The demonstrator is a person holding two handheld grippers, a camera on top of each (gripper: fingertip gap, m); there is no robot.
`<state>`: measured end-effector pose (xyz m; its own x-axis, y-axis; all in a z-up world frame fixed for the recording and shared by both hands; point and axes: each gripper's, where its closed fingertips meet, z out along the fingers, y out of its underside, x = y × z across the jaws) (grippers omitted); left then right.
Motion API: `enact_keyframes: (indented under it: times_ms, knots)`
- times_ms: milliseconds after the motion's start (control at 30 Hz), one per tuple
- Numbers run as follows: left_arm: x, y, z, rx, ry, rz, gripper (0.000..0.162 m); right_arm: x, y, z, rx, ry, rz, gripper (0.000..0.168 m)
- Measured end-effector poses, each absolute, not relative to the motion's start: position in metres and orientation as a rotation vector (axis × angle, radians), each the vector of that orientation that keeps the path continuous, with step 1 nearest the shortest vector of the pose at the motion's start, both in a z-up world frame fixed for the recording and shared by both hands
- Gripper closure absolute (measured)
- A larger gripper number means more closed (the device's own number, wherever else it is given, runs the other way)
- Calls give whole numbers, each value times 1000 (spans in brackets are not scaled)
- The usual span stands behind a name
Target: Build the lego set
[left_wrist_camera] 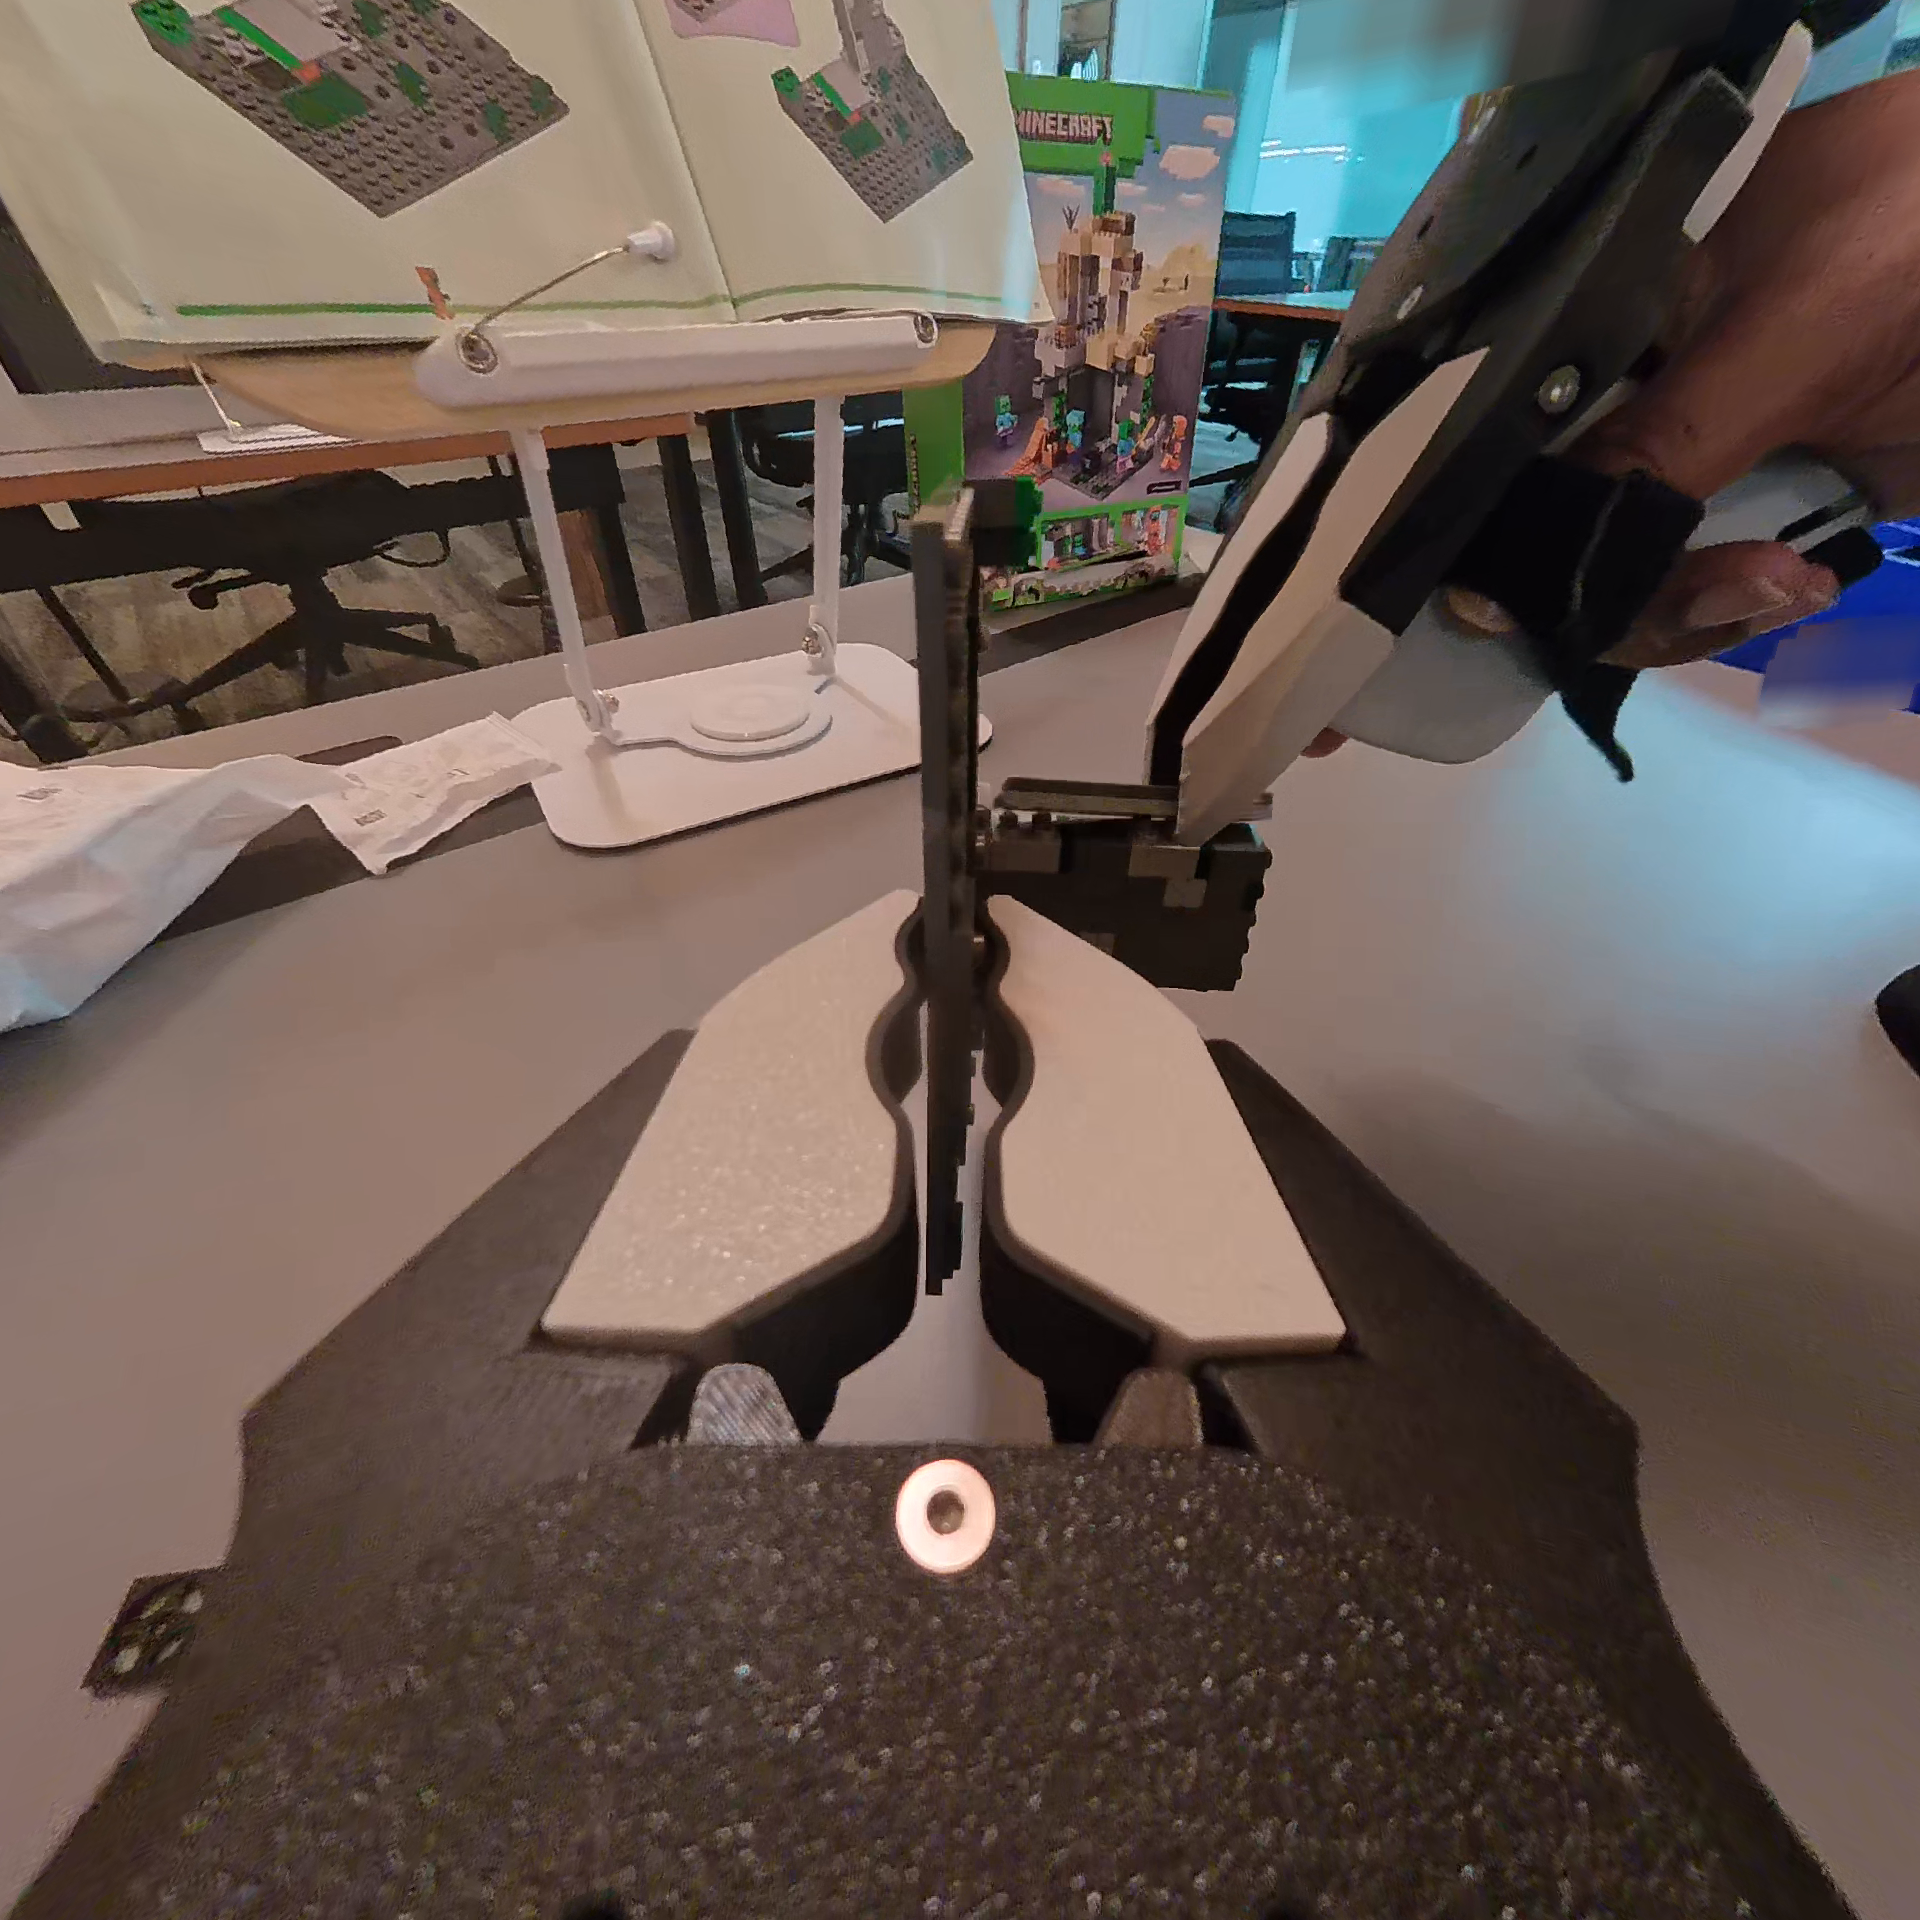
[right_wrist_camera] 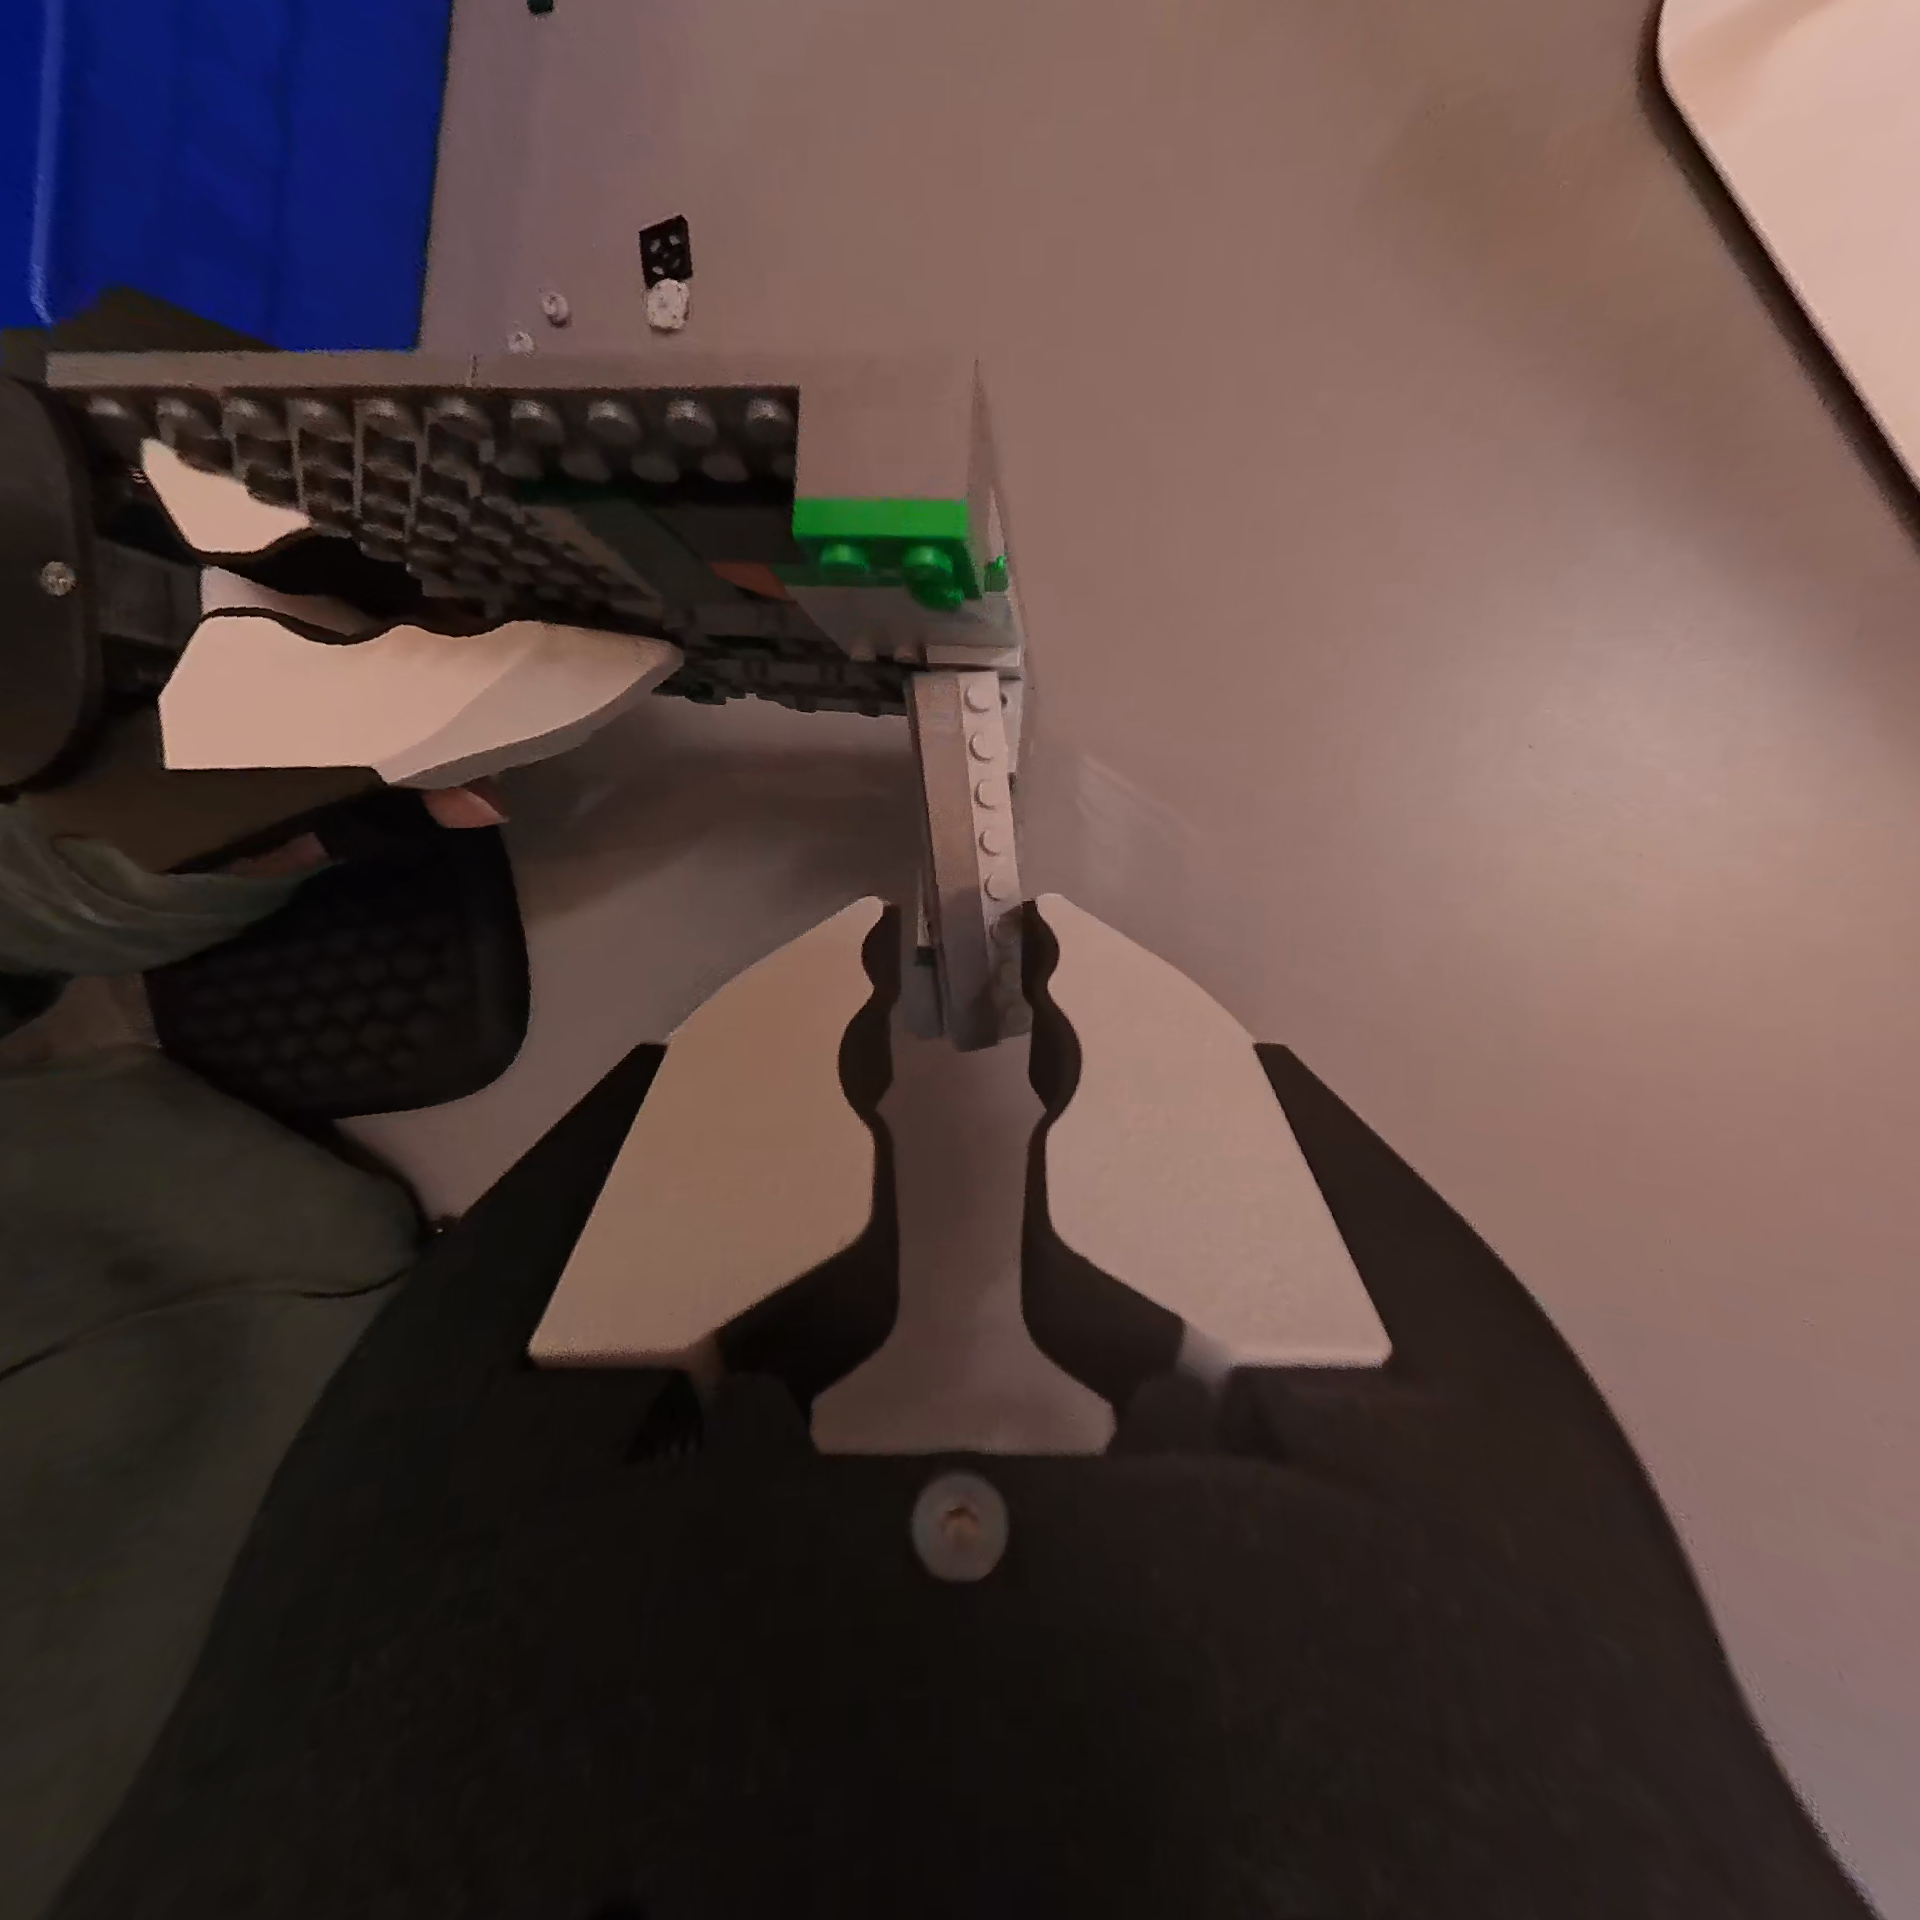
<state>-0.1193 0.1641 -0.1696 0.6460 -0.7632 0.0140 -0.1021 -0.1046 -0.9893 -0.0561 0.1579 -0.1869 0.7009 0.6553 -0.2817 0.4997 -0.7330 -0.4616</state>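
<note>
Two grippers meet over the grey table. The left gripper has its white fingers pressed in on the dark grey baseplate of the lego build, which stands on edge and runs up toward 12 o'clock in the left wrist view. Stacked dark bricks jut from the plate toward 3 o'clock. The right gripper comes down from 2 o'clock, held in a person's hand, its tips on the top of those bricks.

From the right wrist view, the right gripper is nearly closed on a long light grey studded plate, whose far end meets the near edge of the build beside a green brick. The baseplate stretches toward 9 o'clock, where the left gripper holds it.

Open tabletop lies from 1 to 5 o'clock of the build in the right wrist view, bounded by the white stand base at 1 o'clock. In the left wrist view, the book stand, its instruction booklet, the set's box and crumpled white bags crowd 9 to 1 o'clock.
</note>
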Motion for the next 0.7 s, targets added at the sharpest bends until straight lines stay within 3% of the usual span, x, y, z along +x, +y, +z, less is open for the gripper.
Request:
enact_keyframes:
  times_ms: [700]
  knots:
    - [-112,152,-162,-1562,760,-819,156,-53,145,-152,-2245,-1045,894,147]
